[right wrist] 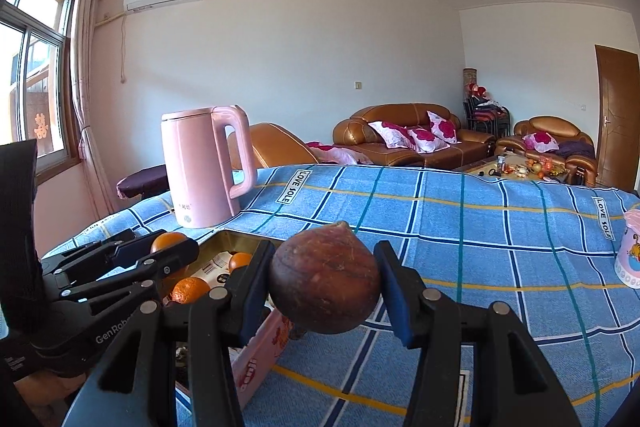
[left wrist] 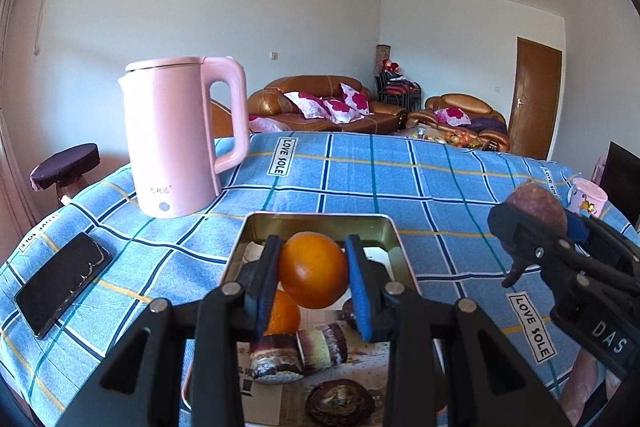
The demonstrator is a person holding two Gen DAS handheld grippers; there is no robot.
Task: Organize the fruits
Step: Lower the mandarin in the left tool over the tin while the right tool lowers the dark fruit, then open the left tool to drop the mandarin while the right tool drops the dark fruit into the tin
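Note:
My left gripper (left wrist: pixel 312 245) is shut on an orange (left wrist: pixel 313 275) and holds it above an open metal tin (left wrist: pixel 316 217). In the tin lie another orange (left wrist: pixel 285 315), cut pieces of sugar cane (left wrist: pixel 298 351) and a dark brown round fruit (left wrist: pixel 340 403). My right gripper (right wrist: pixel 324 247) is shut on a brown round fruit (right wrist: pixel 325 281) with a small tip, just right of the tin (right wrist: pixel 260 355). The right wrist view shows the left gripper (right wrist: pixel 160 247) with its orange (right wrist: pixel 170 239) at the left. In the left wrist view the right gripper (left wrist: pixel 536 223) is at the right edge with its fruit (left wrist: pixel 538 205).
A blue checked cloth (left wrist: pixel 400 187) covers the table. A pink kettle (left wrist: pixel 176 139) stands behind the tin at the left. A black phone (left wrist: pixel 60 283) lies near the left edge. A pink cup (left wrist: pixel 586 197) stands at the far right. A stool (left wrist: pixel 66 165) is beyond the table.

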